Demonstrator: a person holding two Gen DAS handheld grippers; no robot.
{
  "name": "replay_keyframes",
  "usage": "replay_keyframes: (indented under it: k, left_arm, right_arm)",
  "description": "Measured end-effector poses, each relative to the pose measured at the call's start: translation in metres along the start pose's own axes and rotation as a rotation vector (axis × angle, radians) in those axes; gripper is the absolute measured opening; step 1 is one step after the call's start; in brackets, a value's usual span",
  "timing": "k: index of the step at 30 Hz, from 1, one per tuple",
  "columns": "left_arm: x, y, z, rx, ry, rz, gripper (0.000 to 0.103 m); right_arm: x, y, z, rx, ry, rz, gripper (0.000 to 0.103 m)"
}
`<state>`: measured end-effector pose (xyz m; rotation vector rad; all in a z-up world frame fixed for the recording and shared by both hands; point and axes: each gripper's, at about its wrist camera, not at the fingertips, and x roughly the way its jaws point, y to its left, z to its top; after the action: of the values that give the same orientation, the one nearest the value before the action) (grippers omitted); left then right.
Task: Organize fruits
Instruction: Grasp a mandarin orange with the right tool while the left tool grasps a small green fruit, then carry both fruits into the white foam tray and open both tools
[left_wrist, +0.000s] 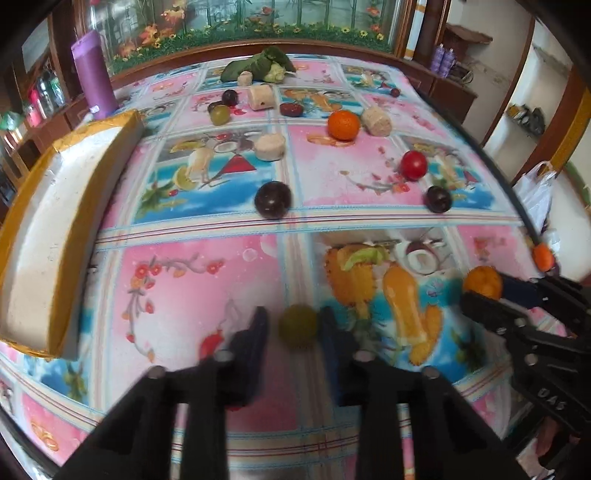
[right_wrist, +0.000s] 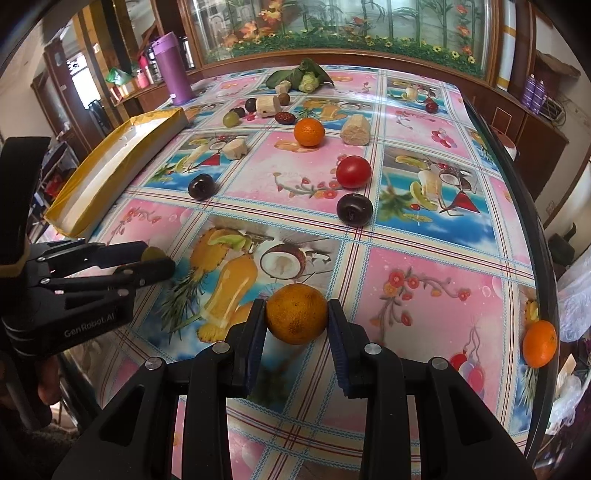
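My left gripper (left_wrist: 295, 325) is shut on a small green fruit (left_wrist: 298, 325), held over the near part of the table; it shows at the left of the right wrist view (right_wrist: 153, 258). My right gripper (right_wrist: 296, 314) is shut on an orange (right_wrist: 296, 314); it shows at the right of the left wrist view (left_wrist: 482, 282). A yellow-rimmed white tray (left_wrist: 44, 236) lies at the left, also in the right wrist view (right_wrist: 122, 155). Loose on the table are an orange (right_wrist: 309, 132), a red tomato (right_wrist: 353, 171), dark plums (right_wrist: 354, 209) (right_wrist: 201, 186) and a green grape (right_wrist: 231, 119).
Beige cut chunks (right_wrist: 355, 130) (right_wrist: 236, 148), dark fruits and leafy greens (right_wrist: 301, 78) lie at the far side. A purple bottle (right_wrist: 173, 68) stands at the back left. Another orange (right_wrist: 539, 343) sits at the right table edge. A wooden cabinet stands behind the table.
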<state>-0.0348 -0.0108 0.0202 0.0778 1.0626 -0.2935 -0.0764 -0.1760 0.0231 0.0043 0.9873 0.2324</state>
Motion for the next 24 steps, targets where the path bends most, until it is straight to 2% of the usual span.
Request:
replay_keyframes:
  k: [5, 11, 19, 24]
  left_arm:
    - [-0.010, 0.003, -0.003, -0.016, -0.012, 0.014, 0.024]
    - [-0.032, 0.026, -0.002, -0.066, -0.049, 0.017, 0.024]
    - [-0.053, 0.072, 0.001, -0.111, -0.093, -0.021, 0.024]
    - [-0.066, 0.108, 0.002, -0.136, -0.130, -0.010, 0.024]
  right_arm:
    - [0.000, 0.000, 0.000, -0.022, -0.015, 0.025, 0.032]
    - [-0.002, 0.007, 0.006, -0.027, -0.047, 0.051, 0.032]
    - [-0.006, 0.042, 0.024, -0.048, -0.079, 0.027, 0.032]
    - [0.000, 0.078, 0.038, -0.077, -0.078, 0.035, 0.032]
